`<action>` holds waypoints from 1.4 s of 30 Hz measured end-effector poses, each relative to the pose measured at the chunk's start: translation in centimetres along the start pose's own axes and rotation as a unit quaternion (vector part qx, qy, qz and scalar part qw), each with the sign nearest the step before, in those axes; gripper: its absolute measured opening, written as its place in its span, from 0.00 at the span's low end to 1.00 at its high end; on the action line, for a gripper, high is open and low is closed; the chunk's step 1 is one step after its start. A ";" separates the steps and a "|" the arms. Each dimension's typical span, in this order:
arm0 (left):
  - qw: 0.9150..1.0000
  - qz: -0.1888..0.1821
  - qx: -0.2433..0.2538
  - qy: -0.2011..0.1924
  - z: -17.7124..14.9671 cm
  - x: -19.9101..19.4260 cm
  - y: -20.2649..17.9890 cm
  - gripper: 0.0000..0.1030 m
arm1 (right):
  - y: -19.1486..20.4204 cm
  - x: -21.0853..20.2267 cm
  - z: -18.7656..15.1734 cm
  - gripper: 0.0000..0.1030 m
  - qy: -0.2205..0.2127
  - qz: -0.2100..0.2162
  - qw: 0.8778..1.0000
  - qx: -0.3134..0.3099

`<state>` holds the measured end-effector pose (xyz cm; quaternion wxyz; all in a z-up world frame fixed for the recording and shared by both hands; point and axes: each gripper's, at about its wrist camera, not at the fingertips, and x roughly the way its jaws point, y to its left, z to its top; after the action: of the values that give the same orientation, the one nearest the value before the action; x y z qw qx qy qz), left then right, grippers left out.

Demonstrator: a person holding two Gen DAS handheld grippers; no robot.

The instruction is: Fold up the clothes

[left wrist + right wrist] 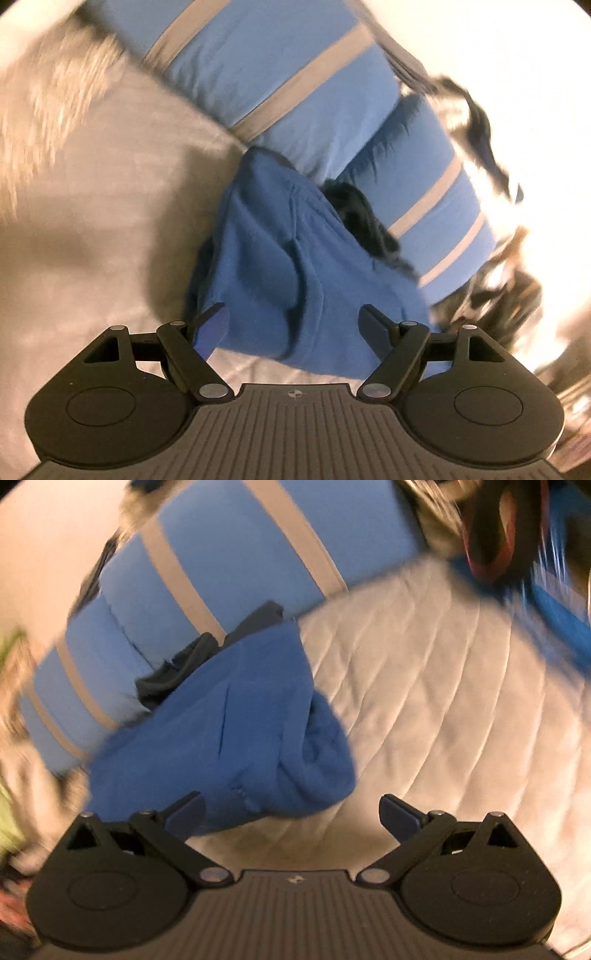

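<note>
The soft, limp, bunched blue fleece garment [295, 266] on the quilted white bed [443, 686] should drape; pinch its near hem. Left hand-held gripper [293, 328] and right hand-held gripper [291, 816] gape, empty.

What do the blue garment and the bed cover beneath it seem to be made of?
Blue garment: probably fleece or soft knit, matte and fuzzy, falling in thick rounded folds. Bed cover: probably quilted woven fabric, pale with a slight sheen, crossed by stitched curved lines. Blur leaves both uncertain.
</note>
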<state>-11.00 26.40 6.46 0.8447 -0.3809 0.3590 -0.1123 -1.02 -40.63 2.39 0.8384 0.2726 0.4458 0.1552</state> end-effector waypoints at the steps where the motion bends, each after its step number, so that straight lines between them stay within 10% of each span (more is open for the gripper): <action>1: 1.000 -0.013 -0.027 0.001 -0.4 0.5 0.9 0.75 | -0.9 0.4 -0.3 1.00 0.005 0.022 0.999 0.030; 12: 0.971 -0.099 -0.215 -0.025 -3.9 6.6 7.4 0.75 | -4.6 6.7 -3.3 1.00 -0.011 0.164 0.964 0.211; 23: 0.959 -0.110 -0.255 -0.063 -3.1 9.1 7.1 0.76 | -1.5 9.1 -1.2 1.00 -0.091 0.122 0.967 0.206; 31: 0.957 -0.075 -0.275 -0.053 -2.0 10.0 5.8 0.94 | -1.4 10.3 -0.4 0.97 -0.110 0.103 0.961 0.232; 36: 0.954 -0.037 -0.297 -0.033 -2.2 8.9 6.3 0.26 | -2.4 9.8 -1.0 0.58 -0.097 0.090 0.955 0.264; 39: 0.963 -0.024 -0.268 -0.026 -1.9 7.9 5.6 0.17 | -2.4 9.1 -0.9 0.22 -0.095 0.094 0.958 0.254; 42: 0.974 -0.007 -0.225 -0.030 -1.7 6.7 3.7 0.15 | -1.7 7.9 -0.8 0.17 -0.096 0.083 0.964 0.234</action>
<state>-7.69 24.92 -0.47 0.7467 -0.5670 0.3470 -0.0225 2.77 -37.79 -4.24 0.7738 0.5112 0.3632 0.0891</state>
